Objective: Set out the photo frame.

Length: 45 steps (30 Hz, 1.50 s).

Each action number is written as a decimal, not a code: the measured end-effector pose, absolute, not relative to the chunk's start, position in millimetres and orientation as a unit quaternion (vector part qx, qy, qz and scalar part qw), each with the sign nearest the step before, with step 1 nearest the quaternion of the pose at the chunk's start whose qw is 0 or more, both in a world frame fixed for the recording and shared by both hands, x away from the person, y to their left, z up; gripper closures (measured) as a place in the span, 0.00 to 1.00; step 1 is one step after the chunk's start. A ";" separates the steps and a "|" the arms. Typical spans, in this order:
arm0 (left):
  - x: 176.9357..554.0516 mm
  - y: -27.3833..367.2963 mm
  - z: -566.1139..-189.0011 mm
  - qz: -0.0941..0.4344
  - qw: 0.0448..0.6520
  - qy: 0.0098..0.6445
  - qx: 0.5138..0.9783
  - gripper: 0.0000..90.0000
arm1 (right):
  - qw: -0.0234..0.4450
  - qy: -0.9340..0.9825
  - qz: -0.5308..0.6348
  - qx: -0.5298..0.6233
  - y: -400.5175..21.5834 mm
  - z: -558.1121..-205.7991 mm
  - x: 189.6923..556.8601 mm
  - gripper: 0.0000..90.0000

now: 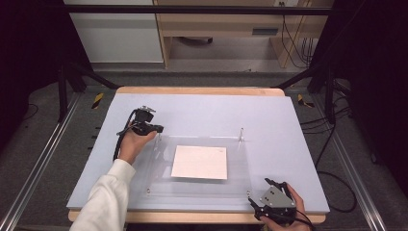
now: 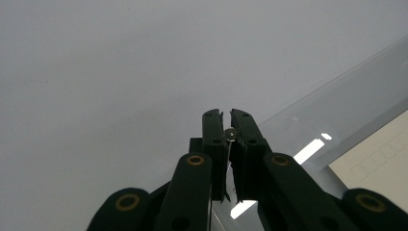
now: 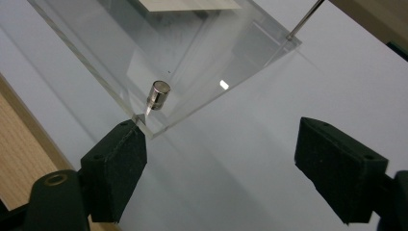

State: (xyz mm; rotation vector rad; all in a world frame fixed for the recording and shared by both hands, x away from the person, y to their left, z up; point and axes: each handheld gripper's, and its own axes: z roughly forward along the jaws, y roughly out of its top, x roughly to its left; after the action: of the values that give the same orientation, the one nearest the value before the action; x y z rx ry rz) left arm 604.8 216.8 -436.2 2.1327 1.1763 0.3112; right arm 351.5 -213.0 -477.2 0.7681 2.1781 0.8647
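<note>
Your left gripper (image 1: 153, 129) is clamping its jaws on a thin metal pin (image 2: 231, 133) at the far left corner of the clear acrylic plate (image 1: 202, 185). Your right gripper (image 3: 219, 163) is hovering with jaws wide apart at the plate's near right corner, its left pad just beside the short metal stud (image 3: 158, 95) there, gripping nothing. A white sheet (image 1: 199, 161) is lying at the plate's middle on the pale blue table mat (image 1: 279, 120).

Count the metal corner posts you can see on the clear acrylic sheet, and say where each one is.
4: near-right post by the right claw; near-left post; far-right post, tall and thin; far-left post, pinched in the left claw.
</note>
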 end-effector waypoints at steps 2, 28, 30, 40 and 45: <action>604.2 216.8 -436.6 0.122 0.338 0.450 0.818 0.94 | 0.332 0.831 0.336 0.293 -210.3 -477.5 351.5 0.23; 603.4 218.4 -438.2 0.123 0.347 0.449 0.814 0.94 | 0.363 0.840 0.350 0.199 -191.2 -478.7 345.9 0.54; 603.6 218.7 -438.2 0.122 0.347 0.449 0.814 0.94 | 0.364 0.840 0.351 0.198 -191.4 -478.2 346.1 0.54; 603.7 218.6 -438.1 0.121 0.346 0.448 0.815 0.94 | 0.353 0.844 0.352 0.195 -191.0 -478.6 349.9 0.51; 604.2 218.8 -438.1 0.120 0.347 0.451 0.813 0.94 | 0.363 0.842 0.354 0.183 -189.9 -475.5 347.9 0.56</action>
State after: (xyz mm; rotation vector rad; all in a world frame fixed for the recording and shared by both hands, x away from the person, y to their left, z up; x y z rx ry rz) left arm 604.2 218.8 -438.1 2.1097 1.1692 0.3105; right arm 347.9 -189.9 -475.5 0.4721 2.1683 0.9108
